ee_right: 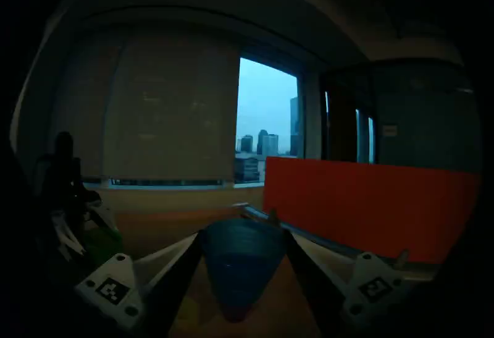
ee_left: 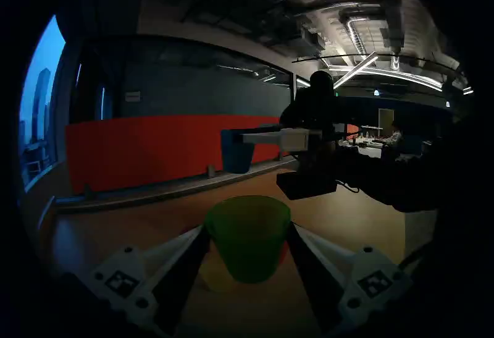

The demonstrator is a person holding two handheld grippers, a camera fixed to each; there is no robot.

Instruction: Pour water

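your left gripper (ee_left: 247, 232) clamped on green cup (ee_left: 248, 254), right gripper (ee_right: 242, 237) clamped on blue cup (ee_right: 238, 270), red panel (ee_right: 370, 208) at its 3 o'clock

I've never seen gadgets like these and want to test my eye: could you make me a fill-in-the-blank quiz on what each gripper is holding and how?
1. The left gripper is shut on the ____.
2. The right gripper is shut on the ____.
3. Both cups are held ____, neither one tipped to pour.

Missing words: green cup; blue cup; upright.
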